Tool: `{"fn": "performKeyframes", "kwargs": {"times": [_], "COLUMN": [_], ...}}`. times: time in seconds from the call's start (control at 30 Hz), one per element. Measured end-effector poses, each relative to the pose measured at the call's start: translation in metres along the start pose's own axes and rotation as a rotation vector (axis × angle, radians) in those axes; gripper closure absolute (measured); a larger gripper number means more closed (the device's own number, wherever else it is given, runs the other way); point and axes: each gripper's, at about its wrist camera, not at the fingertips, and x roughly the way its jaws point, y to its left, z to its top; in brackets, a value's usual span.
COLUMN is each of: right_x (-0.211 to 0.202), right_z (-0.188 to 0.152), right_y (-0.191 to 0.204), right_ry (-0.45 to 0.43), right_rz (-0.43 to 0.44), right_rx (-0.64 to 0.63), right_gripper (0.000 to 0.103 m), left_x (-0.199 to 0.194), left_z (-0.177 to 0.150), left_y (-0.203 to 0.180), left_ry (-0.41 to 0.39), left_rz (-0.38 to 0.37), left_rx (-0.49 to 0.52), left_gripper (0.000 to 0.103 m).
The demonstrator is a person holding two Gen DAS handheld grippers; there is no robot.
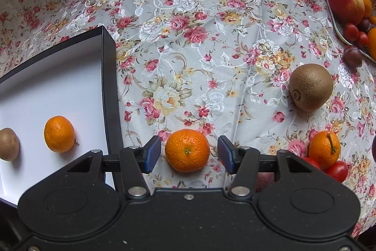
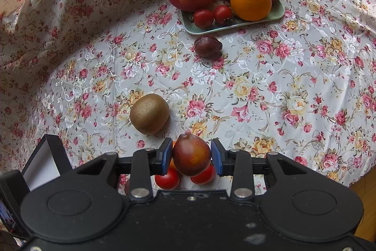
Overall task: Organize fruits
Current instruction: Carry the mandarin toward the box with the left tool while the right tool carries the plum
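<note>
My left gripper (image 1: 189,153) points down at the flowered cloth and stands open around a tangerine (image 1: 187,150), with a small gap at each blue pad. To its left a black-walled box (image 1: 109,86) with a white floor holds another tangerine (image 1: 59,134) and a kiwi (image 1: 8,144). My right gripper (image 2: 192,155) is shut on a red-purple plum (image 2: 191,154), held above two tomatoes (image 2: 167,179). A stemmed tangerine (image 1: 324,149) lies beside those tomatoes.
A loose kiwi (image 2: 149,113) and a dark plum (image 2: 208,45) lie on the cloth. A pale green tray (image 2: 277,13) at the back carries an apple, oranges, plums and small tomatoes. The cloth rises in folds behind. The box corner (image 2: 47,157) shows at lower left.
</note>
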Motion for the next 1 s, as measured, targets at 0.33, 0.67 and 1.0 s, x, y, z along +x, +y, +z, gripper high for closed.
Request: {"fn": "performKeyframes", "kwargs": {"times": [0.33, 0.67, 1.0], "right_x": [-0.006, -0.011, -0.001], "right_z": [-0.001, 0.001, -0.007], "right_y": [0.003, 0.005, 0.036], "right_ry": [-0.018, -0.054, -0.070], "right_rz": [0.011, 0.001, -0.020], "right_rx": [-0.012, -0.021, -0.100], "right_gripper": [0.066, 0.065, 0.065], "left_x": [-0.014, -0.098, -0.093], "left_z": [0.002, 0.038, 0.051], "left_y": [0.004, 0.019, 0.101], "left_ry": [-0.038, -0.252, -0.237], "left_rz": [-0.013, 0.040, 0.140], "left_rx": [-0.067, -0.100, -0.258], "left_gripper": [0.055, 0.055, 0.055]}}
